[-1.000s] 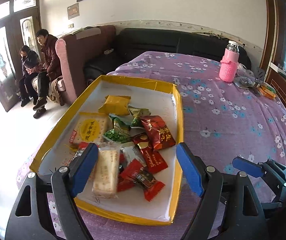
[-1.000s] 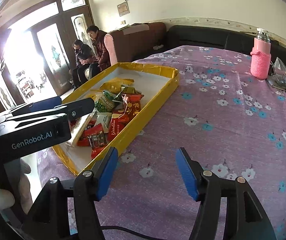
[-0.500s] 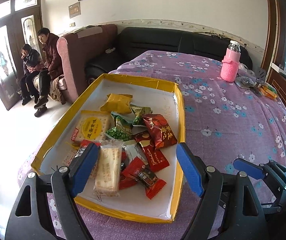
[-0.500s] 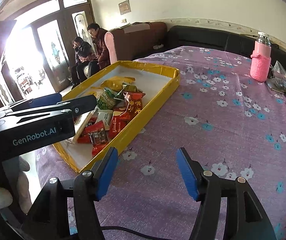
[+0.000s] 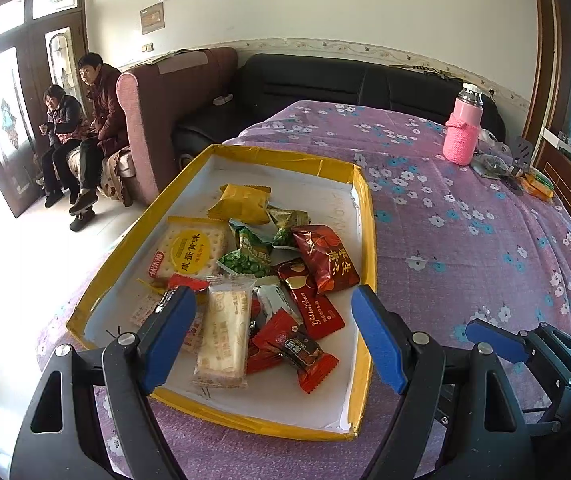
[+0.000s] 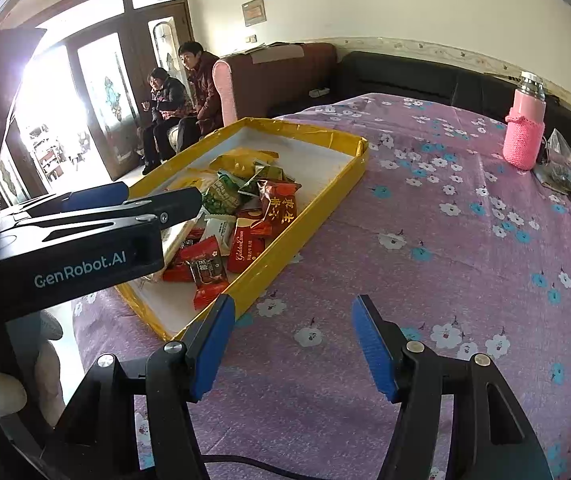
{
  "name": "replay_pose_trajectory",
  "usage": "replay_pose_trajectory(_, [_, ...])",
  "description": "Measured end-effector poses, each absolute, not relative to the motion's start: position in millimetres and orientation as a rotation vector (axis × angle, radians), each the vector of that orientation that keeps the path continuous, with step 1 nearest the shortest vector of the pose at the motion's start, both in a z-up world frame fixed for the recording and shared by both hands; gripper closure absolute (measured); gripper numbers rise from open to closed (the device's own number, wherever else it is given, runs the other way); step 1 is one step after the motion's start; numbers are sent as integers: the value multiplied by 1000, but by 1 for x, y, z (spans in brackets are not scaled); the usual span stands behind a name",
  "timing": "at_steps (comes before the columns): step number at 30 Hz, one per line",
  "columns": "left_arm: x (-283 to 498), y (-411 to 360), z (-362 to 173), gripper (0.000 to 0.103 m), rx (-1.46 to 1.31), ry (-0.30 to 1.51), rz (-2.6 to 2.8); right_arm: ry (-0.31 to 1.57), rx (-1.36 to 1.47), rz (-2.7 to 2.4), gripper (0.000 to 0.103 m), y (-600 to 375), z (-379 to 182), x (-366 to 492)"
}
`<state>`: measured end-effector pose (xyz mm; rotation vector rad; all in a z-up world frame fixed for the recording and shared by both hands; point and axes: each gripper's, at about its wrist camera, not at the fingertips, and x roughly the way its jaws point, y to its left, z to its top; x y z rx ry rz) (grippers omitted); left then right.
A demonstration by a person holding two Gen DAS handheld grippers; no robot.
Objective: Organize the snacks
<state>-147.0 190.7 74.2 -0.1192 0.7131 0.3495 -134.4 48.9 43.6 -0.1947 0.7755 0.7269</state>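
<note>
So the left gripper [image 5: 273, 336] has its jaws spread wide with nothing in them, hovering over the near end of the yellow-rimmed tray [image 5: 359, 216]. Sitting right between the jaws: a pale wafer bar [image 5: 223, 332] and a red candy packet [image 5: 297, 350], not touched. The rest of the snack pile [image 5: 261, 264] lies further in. One cracker pack [image 5: 189, 250], one yellow pouch [image 5: 241, 202], roughly three green pea packs, about five red wrappers, hard to count exactly where they overlap. The right gripper [image 6: 291, 346] is wide and empty too, over the purple floral cloth [image 6: 465, 240] beside the tray's corner. One pink bottle [image 6: 525, 124] stands well away.
</note>
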Motion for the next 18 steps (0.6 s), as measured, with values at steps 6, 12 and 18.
replay_pose_trajectory(6, [-163,192,90,22,-105,604,419,763,-203,733,40,51,46,-139])
replay_pose_trajectory(12, [-193,188,119,12,-58,438,587,727,-219,747,40,53,52,-149])
replay_pose_trajectory(18, [-190,200,108,12,-125,534,486,695,-254,773,40,58,54,-162])
